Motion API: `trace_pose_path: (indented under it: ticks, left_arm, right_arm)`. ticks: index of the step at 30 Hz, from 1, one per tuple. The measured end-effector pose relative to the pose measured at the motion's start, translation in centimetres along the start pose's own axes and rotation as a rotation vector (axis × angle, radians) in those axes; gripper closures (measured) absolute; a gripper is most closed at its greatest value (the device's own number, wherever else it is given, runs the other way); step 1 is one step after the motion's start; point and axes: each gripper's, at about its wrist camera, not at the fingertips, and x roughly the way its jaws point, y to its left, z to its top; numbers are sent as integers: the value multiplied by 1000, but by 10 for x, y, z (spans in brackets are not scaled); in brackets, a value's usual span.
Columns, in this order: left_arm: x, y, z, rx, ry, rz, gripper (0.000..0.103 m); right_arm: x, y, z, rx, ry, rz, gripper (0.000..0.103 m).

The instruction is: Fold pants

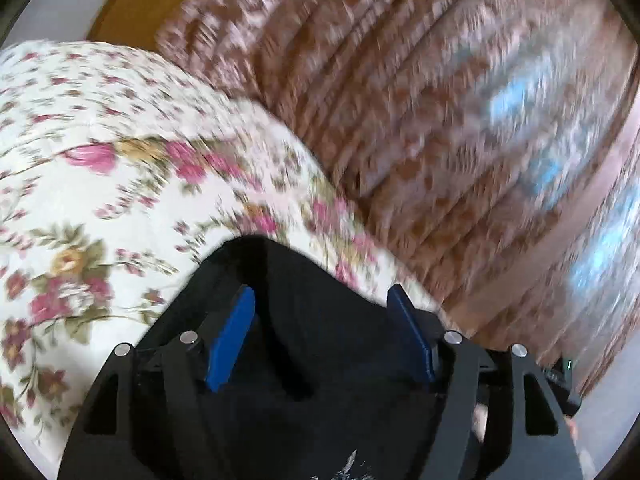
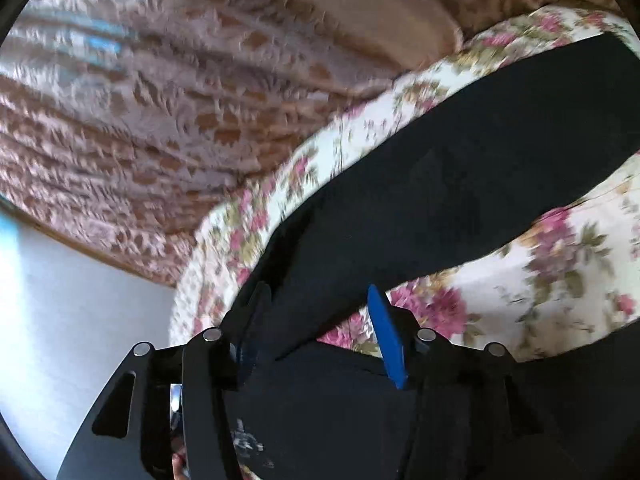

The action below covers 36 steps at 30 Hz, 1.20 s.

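Black pants [image 1: 320,360] lie on a white floral bedspread [image 1: 100,140], their rounded edge just ahead of my left gripper [image 1: 320,292]. Its blue pads [image 1: 232,336] stand wide apart with the cloth lying loose between them, not pinched, so it is open. In the right wrist view a long strip of the pants [image 2: 460,184] runs up to the right across the bedspread [image 2: 560,280]. My right gripper [image 2: 316,288] is open over the near end of that strip. One blue pad [image 2: 386,336] shows; black cloth partly covers the other finger.
A brown and pink patterned cloth with blue patches [image 1: 400,80] hangs or lies beyond the bed's edge, blurred, and fills the upper left of the right wrist view [image 2: 160,100]. A white wall [image 2: 80,300] sits at the lower left there. A wooden surface [image 1: 132,0] shows at the top left.
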Motion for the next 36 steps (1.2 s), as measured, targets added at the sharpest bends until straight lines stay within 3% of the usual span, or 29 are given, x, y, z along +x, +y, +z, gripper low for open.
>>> trace_pose_path:
  ticks: [1, 4, 7, 9, 13, 16, 18, 20, 25, 26, 27, 28, 30, 33, 36]
  left_arm:
    - [8, -4, 0, 13, 43, 3, 28]
    - [30, -15, -5, 38, 146, 67, 27]
    - [39, -18, -19, 9, 186, 72, 27]
    - [50, -23, -28, 66, 213, 135, 29]
    - [66, -15, -37, 31, 229, 147, 72]
    - [64, -18, -34, 43, 204, 120, 92]
    - [49, -26, -27, 60, 167, 83, 94]
    - [28, -34, -21, 70, 129, 1, 95]
    - [-12, -31, -22, 39, 124, -92, 95]
    - [-19, -28, -25, 25, 128, -101, 95]
    - [-26, -25, -29, 8, 135, -111, 95]
    - [-30, -22, -33, -3, 143, -117, 95]
    - [-36, -20, -42, -19, 152, -126, 95]
    - [-39, -15, -52, -32, 160, -132, 97]
    - [-43, -8, -56, -64, 154, -134, 101]
  right_arm:
    - [10, 1, -5, -12, 20, -11, 53]
    - [30, -1, -18, -13, 59, -31, 53]
    - [42, 0, -26, -2, 74, -11, 53]
    - [47, 4, -28, -11, 86, -6, 53]
    - [53, 18, -28, -52, 89, -17, 53]
    - [54, 27, -28, -71, 77, -18, 53]
    - [55, 29, -29, -72, 81, -14, 53]
    - [54, 29, -28, -69, 83, -9, 53]
    - [48, 36, -16, -72, 62, -10, 53]
    - [46, 37, -12, -68, 57, -8, 51]
    - [46, 39, -7, -60, 49, -11, 39]
    - [46, 39, -3, -53, 43, -13, 34]
    - [48, 42, 9, -42, 38, -12, 32]
    - [64, 41, 30, -8, 64, -65, 29]
    - [81, 32, 48, 71, 78, -179, 29]
